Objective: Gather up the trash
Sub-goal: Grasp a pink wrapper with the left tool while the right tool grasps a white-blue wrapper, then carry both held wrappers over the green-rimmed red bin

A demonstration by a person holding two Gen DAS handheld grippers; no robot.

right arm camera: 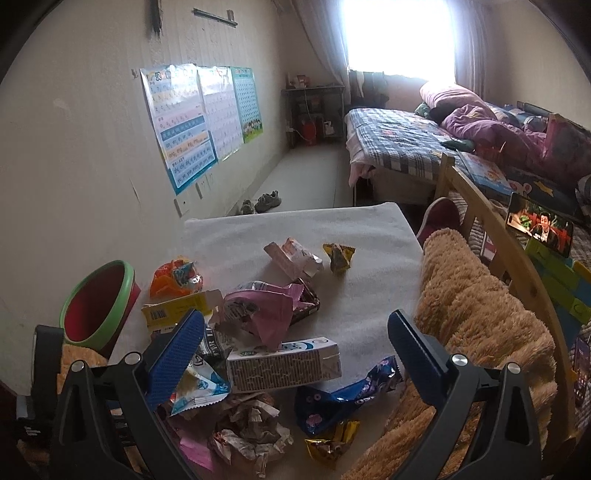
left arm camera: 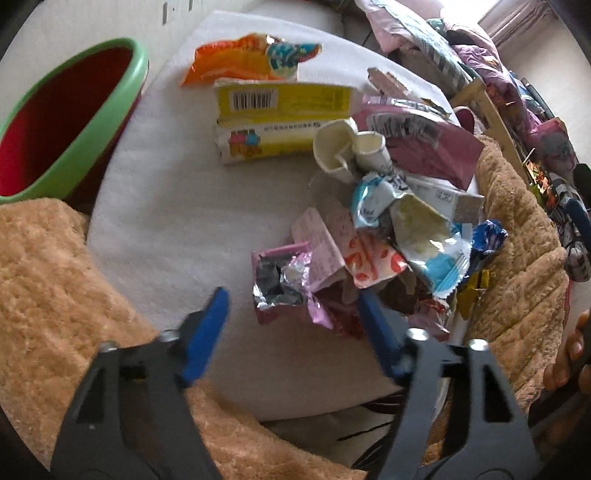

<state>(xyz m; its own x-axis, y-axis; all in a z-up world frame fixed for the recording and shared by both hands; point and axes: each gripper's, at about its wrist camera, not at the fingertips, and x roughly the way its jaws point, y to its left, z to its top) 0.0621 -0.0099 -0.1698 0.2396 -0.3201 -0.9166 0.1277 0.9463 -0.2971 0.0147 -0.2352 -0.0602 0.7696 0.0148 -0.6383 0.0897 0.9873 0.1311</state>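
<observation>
Left wrist view: a pink foil wrapper (left arm camera: 282, 284), torn open and silvery inside, lies at the near edge of a heap of wrappers and flattened cartons on a white cloth-covered table (left arm camera: 177, 221). The left gripper (left arm camera: 291, 314) points steeply down at it, blue fingers half spread either side of the wrapper. The pads do not seem to press it yet, so it is not held.

To grip well, the fingers should probably sink until both pads flank the crumpled foil, then pinch only that piece, clear of the pink paper touching its right side. A red bin with a green rim (left arm camera: 70, 122) waits far left, just off the table's edge.

In the right wrist view, the right gripper (right arm camera: 291, 354) hangs wide and empty above a milk carton (right arm camera: 284, 363) and a blue wrapper (right arm camera: 343, 398). Tan fleece blankets (left arm camera: 55, 280) border the table. Beyond lie a bed (right arm camera: 399, 140), wall posters (right arm camera: 199, 118) and a bright window (right arm camera: 399, 33).
</observation>
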